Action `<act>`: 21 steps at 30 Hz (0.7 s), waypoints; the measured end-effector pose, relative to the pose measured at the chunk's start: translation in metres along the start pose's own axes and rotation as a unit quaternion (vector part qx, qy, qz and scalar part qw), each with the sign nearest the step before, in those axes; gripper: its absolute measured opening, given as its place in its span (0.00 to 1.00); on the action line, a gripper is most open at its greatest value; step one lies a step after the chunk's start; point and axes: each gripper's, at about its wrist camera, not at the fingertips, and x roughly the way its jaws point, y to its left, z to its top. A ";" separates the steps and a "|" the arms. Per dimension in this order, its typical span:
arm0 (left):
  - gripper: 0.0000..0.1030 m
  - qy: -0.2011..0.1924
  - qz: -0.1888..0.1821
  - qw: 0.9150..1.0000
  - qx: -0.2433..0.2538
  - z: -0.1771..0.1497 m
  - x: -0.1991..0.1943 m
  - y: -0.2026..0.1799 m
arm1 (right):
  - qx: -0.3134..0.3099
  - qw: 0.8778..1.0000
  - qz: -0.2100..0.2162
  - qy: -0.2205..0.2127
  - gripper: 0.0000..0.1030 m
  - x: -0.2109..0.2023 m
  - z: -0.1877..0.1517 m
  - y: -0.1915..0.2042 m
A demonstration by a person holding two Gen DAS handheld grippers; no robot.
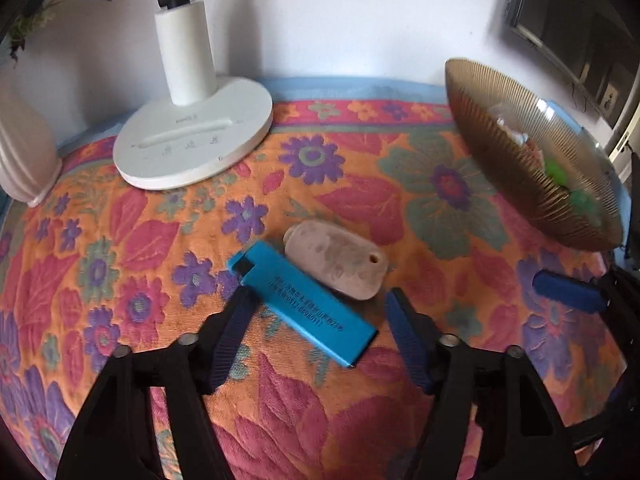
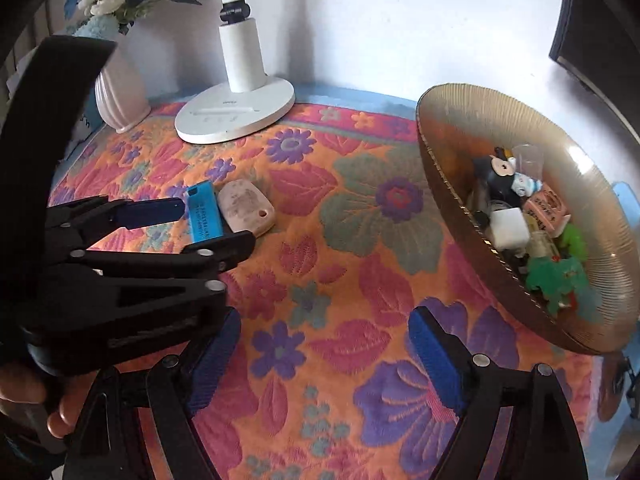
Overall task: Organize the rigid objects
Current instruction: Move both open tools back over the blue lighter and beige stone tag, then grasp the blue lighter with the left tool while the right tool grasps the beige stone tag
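My left gripper (image 1: 318, 306) hangs over the flowered cloth (image 1: 420, 208) that covers the bench. Its fingers (image 1: 230, 340) are spread on either side of a blue lighter (image 1: 304, 304); the left pad sits just beside the lighter's edge, but I cannot tell whether it touches, and the right pad stands clear of it. The lighter lies flat on the cloth, and its far long side lies against a pale oval tag (image 1: 340, 266) with a small hole at one end.

My right gripper (image 2: 326, 354) hovers over bare cloth nearer the front, fingers (image 2: 438, 364) spread wide with nothing between them. In this view the left gripper (image 2: 212, 222) reaches in from the left, with the lighter (image 2: 204, 218) and the tag (image 2: 246, 208) at its tips.

A ribbed gold bowl (image 2: 452, 120) stands at the right of the bench, well apart from the lighter, holding a mix of small things, among them a white cube (image 2: 510, 226) and a green toy (image 2: 558, 276). A white lamp base (image 1: 192, 142) and a pale vase (image 2: 120, 92) stand along the back wall.
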 end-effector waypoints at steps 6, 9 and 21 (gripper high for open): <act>0.41 -0.008 -0.018 1.000 0.007 -0.011 -0.014 0.038 | -0.023 1.000 0.009 -0.004 0.82 0.016 0.014 0.009; 0.41 -0.011 -0.025 1.000 0.006 -0.012 -0.017 0.055 | -0.023 0.999 0.029 -0.009 0.82 0.026 0.028 0.016; 0.31 -0.026 -0.043 0.999 -0.016 -0.003 -0.018 0.091 | 0.002 0.998 0.051 -0.032 0.66 0.056 0.056 0.051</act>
